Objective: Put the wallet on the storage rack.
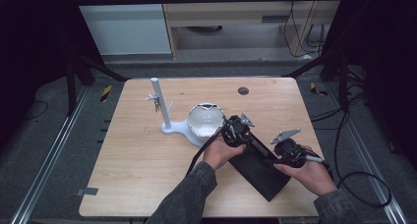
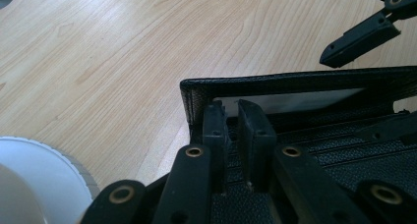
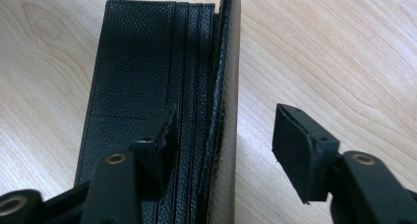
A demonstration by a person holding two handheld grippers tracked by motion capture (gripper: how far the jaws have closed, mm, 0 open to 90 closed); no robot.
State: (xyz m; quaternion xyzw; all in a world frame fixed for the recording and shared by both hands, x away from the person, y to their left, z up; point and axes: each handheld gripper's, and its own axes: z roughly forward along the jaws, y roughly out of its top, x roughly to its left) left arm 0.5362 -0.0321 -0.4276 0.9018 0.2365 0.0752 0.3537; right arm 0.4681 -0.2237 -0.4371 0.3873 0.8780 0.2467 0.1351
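Now | my left hand-held gripper (image 2: 235, 123) pinches the raised flap of the black wallet (image 3: 137, 62) | my right hand-held gripper (image 3: 223, 145) straddles that flap, jaws apart | wallet lies open on the bench (image 1: 142, 160), near the white bowl (image 1: 204, 118).

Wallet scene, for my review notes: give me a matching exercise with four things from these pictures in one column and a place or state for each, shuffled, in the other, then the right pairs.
Things:
1. wallet
2. bowl
3. left gripper
4. right gripper

Places or states:
A. white, resting on the base of the stand
B. jaws apart, one on each side of the raised flap
C. black, lying open on the table
D. jaws pinched on the wallet's edge

Pairs: 1-C, 2-A, 3-D, 4-B
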